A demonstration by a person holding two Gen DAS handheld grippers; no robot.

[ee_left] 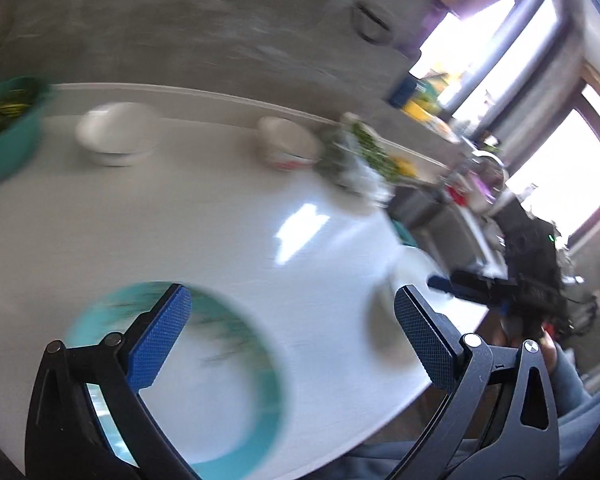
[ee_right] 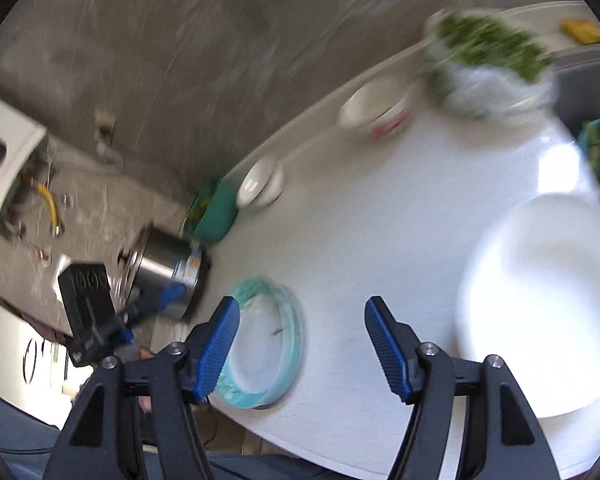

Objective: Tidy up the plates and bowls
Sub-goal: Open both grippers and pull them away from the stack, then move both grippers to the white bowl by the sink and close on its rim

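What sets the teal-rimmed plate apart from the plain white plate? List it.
The teal-rimmed plate has a turquoise border with dark markings; the white plate is plain all over. In the right wrist view the white plate looks larger and lies to the right, the teal-rimmed plate to the left near the counter's edge. Both lie flat, empty, and ungripped on the white counter.

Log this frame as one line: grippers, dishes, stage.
left gripper: open, empty | right gripper: open, empty | teal-rimmed plate, white plate: apart on counter | stage: nothing held
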